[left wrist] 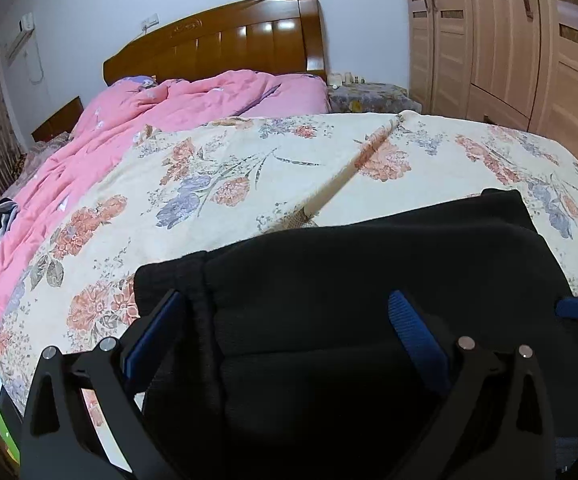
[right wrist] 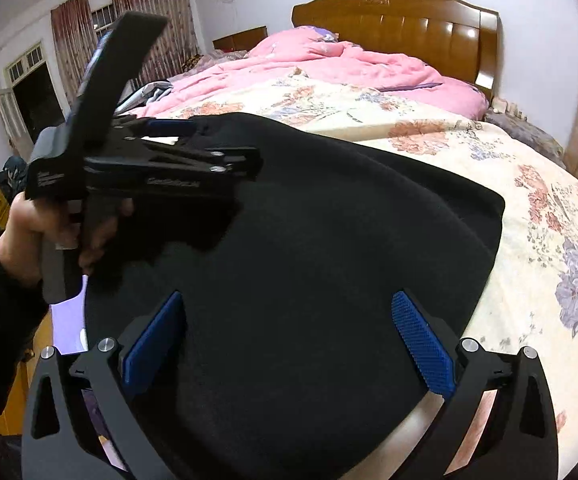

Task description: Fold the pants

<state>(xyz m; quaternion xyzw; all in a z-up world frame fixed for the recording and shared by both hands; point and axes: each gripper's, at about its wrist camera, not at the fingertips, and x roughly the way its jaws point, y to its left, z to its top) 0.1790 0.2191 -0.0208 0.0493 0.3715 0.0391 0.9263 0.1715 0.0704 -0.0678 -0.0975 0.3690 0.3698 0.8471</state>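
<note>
Pants (left wrist: 369, 300) already a folded stack on bed (left wrist: 249, 168); my left tongs (left wrist: 289, 320) & right tongs (right wrist: 293, 340) both released, maybe tidy edges left.

One pair of black pants (left wrist: 369, 300) counted, two grippers seen, left gripper (left wrist: 289, 328) and right gripper (right wrist: 289, 336), one hand (right wrist: 37, 236) shown, one floral sheet (left wrist: 249, 168), one pink quilt (left wrist: 161, 108), one wooden headboard (left wrist: 225, 40), one wardrobe (left wrist: 489, 40), two curtains (right wrist: 145, 12) counted.

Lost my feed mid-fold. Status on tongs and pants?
Left tongs open, over the black pants. Right tongs open, above them too. Pants folded on floral sheet. Nothing in the way.
</note>
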